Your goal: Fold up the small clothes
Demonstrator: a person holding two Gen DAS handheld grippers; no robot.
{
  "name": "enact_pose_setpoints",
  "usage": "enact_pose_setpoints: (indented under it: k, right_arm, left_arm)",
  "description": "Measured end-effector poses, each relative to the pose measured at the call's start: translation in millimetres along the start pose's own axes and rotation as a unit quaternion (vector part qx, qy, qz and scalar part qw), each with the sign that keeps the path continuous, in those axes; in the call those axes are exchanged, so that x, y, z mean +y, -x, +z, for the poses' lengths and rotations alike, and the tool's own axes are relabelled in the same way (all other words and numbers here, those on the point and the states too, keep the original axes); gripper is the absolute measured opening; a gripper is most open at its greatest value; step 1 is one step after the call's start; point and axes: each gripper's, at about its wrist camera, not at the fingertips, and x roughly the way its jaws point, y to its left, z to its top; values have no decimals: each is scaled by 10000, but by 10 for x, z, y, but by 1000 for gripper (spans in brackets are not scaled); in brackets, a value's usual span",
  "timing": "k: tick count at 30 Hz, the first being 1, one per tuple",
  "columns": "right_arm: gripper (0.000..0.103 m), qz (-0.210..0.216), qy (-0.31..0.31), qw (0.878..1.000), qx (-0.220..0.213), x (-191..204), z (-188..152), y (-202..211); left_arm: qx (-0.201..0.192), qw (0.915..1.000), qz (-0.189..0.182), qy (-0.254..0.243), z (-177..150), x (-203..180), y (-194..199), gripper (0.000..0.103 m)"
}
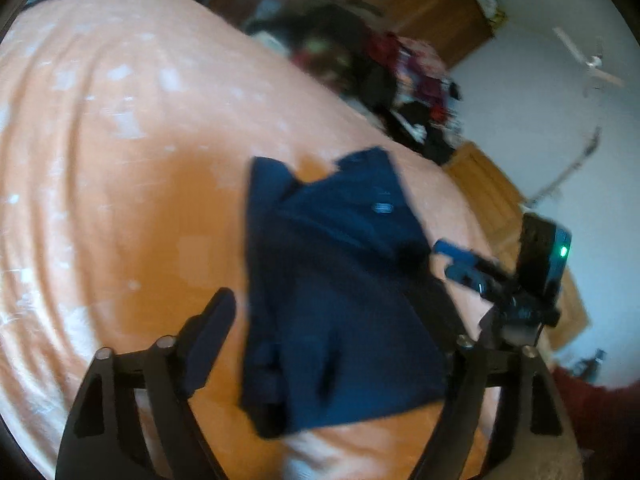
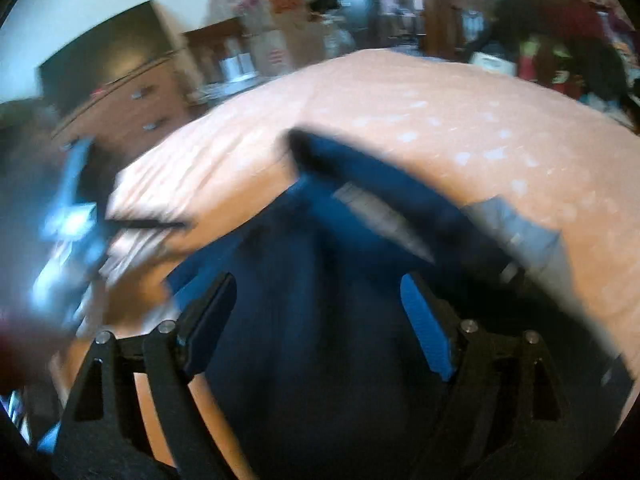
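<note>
- Left gripper (image 1: 320, 344): jaws spread wide, holding nothing, over the navy garment (image 1: 336, 292) lying flat on the orange bedspread (image 1: 120, 200).
- Right gripper (image 2: 316, 320): fingers wide apart, empty, garment beneath; blurred.
- Far: clothes pile (image 1: 400, 76), wooden wardrobe (image 1: 420, 4).

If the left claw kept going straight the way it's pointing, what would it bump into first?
Most likely the dark navy blue fabric garment lying on the orange spotted bedsheet; it sits between the open left claw fingers, though blur obscures depth.
</note>
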Motion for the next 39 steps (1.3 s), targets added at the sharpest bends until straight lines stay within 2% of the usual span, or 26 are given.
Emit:
enact_pose_setpoints:
  k: [2,5,7,9,11,12,14,16,19,22,25,27,28,29,30,33,34,38,39]
  right_arm:
    - [84,89,97,9997,184,145,-273,1]
    - [84,184,-214,9986,455,117,-512,-69]
    - [84,240,-369,9983,388,101,-529,-49]
    - [84,247,-275,9990,258,126,-446,14]
    - [85,162,87,9998,47,189,-265,100]
    - [87,98,306,9995,-64,204,-155,124]
    - [96,-42,787,9964,-310,234,136,120]
    - [97,-143,1177,9923,-354,278,412,14]
    - [100,-52,1692,9855,-144,300,820,-291]
    - [101,231,1848,9822,247,239,1152,-680]
    - [101,150,1983,9778,666,263,1275,-1065]
    - [94,186,1902,9771,930,244,1274,-1244]
    - [63,195,1837,9751,1227,248,1257,-1359]
    - [8,196,1742,9735,1466,215,1218,-1405]
    - [7,207,1653,9736,1559,173,1165,-1395]
    - [6,273,1614,9813,1010,218,1173,-886]
    - [5,341,1648,9825,796,247,1164,-601]
    - [5,390,2008,9775,520,342,1104,83]
    - [5,367,2091,9760,492,382,1093,194]
  left_arm:
    - [100,9994,113,-308,134,-107,-60,73]
    - [462,9971,98,-593,425,-193,-351,73]
    - [651,9937,375,-829,618,-235,-597,69]
    - [880,9892,437,-1087,742,-288,-813,69]
    - [1102,9813,643,-1438,816,-393,-1010,69]
    - [1142,9801,666,-1482,841,-424,-1064,69]
    - [1058,9822,635,-1416,865,-419,-1041,69]
    - [841,9874,408,-1279,838,-425,-886,69]
    - [649,9894,409,-1233,744,-402,-641,69]
    - [496,9913,452,-1130,677,-326,-408,69]
    - [392,9917,512,-1111,630,-295,-231,69]
    - [358,9921,514,-1083,616,-275,-148,69]
    - [351,9922,517,-1077,611,-269,-128,69]
    - [335,9925,502,-1064,605,-272,-94,69]
    - [307,9929,474,-1044,611,-270,-70,69]
    - [194,9936,383,-1046,646,-292,1,69]
    - [157,9936,354,-1062,657,-305,24,70]
    - [34,9928,233,-1170,805,-394,61,72]
    - [-29,9933,103,-1154,885,-433,54,72]
